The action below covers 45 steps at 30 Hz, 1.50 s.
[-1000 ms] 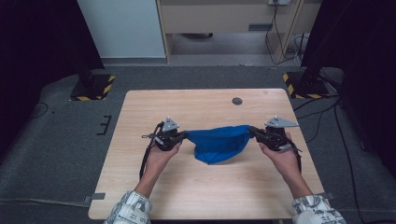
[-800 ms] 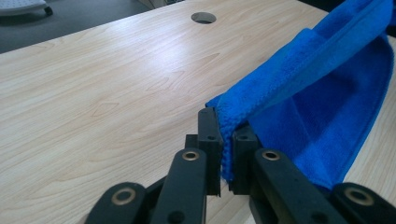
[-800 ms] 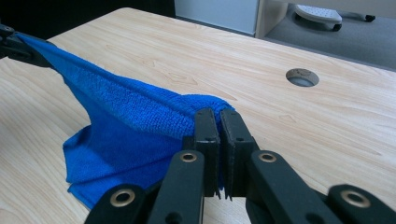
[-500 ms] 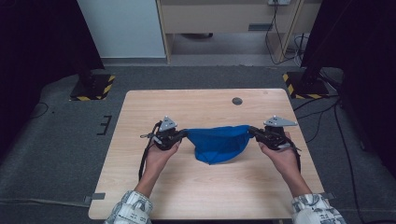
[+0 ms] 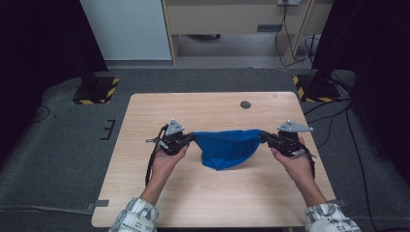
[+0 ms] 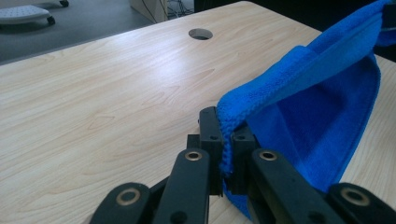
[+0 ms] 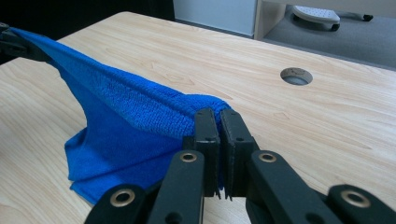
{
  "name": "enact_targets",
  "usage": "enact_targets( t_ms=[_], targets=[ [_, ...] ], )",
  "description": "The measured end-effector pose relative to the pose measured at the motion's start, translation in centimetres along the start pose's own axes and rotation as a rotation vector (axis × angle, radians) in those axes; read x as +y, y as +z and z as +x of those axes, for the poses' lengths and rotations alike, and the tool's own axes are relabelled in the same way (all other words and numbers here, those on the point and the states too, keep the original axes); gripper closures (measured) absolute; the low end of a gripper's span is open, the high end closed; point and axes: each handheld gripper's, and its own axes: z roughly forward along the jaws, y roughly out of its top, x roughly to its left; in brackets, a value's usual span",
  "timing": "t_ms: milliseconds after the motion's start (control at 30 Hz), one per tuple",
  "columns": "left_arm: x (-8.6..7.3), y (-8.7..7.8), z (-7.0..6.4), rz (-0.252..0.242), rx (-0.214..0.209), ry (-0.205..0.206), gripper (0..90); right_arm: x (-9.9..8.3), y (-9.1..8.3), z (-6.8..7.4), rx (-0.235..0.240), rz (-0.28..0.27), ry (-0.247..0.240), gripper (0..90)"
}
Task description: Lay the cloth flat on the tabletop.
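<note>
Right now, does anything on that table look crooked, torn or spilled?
Nothing stands out. The blue cloth hangs stretched between the left gripper and right gripper, its lower part resting on the wooden table. No tear or spill shows.

In the high view the person's forearms are cut off by the bottom edge just past the patterned sleeves [image 5: 137, 216]. In the left gripper view the blue cloth [image 6: 322, 116] runs out past the right edge, its far corner cut off at the top right, and the left gripper [image 6: 226, 140] hides its pinched corner. In the right gripper view the right gripper [image 7: 219, 135] covers the cloth's near corner. The wall socket [image 5: 285, 2] at the far top is too small to read.
</note>
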Motion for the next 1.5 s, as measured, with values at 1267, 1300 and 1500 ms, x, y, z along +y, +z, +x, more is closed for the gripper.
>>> enact_targets(
  t_ms=[1267, 1300, 1500],
  targets=[
    [3.3, -4.8, -2.2, -0.076, -0.015, 0.048, 87.1, 2.4, -4.8, 2.0, 0.048, -0.095, -0.046, 86.4],
    [3.3, -5.0, -2.3, -0.076, -0.016, 0.05, 87.2, 2.5, -5.0, 2.1, 0.05, -0.097, -0.045, 86.4],
    [3.6, -6.5, -3.3, -0.086, -0.031, 0.072, 87.1, 3.0, -6.7, 2.8, 0.066, -0.118, -0.065, 86.4]
  ],
)
